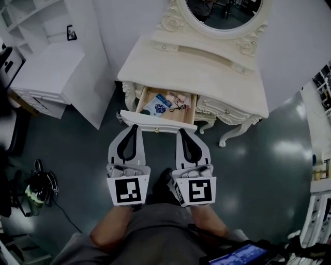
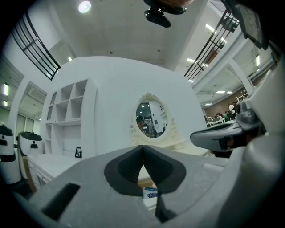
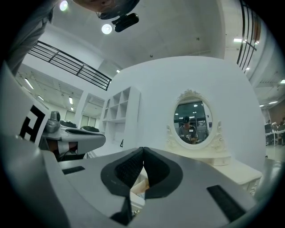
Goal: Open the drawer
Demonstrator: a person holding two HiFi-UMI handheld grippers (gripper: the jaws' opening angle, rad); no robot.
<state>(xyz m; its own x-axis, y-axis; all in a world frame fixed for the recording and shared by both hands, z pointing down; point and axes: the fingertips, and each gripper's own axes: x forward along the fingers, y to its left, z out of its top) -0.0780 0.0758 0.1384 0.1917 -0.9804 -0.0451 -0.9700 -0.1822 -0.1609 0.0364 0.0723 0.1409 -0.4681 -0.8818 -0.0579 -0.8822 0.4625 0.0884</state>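
Head view is showing one drawer of a cream dressing table. It is standing pulled out toward the person, under the left part of the table top. Its inside is looking like light wood, and its cream front is carrying one small golden knob. Three small things are lying in it: one blue and white packet, one black tool and one pink thing. One oval mirror is standing on the table. Two grippers are pointing at the drawer side by side, the left gripper and the right gripper, with their tips appearing just beside its front.

Left gripper view is showing its jaws pressed together with nothing between them, and the packet is peeking out below them.

Right gripper view is showing its jaws also together and holding nothing, with the open drawer lying below them.
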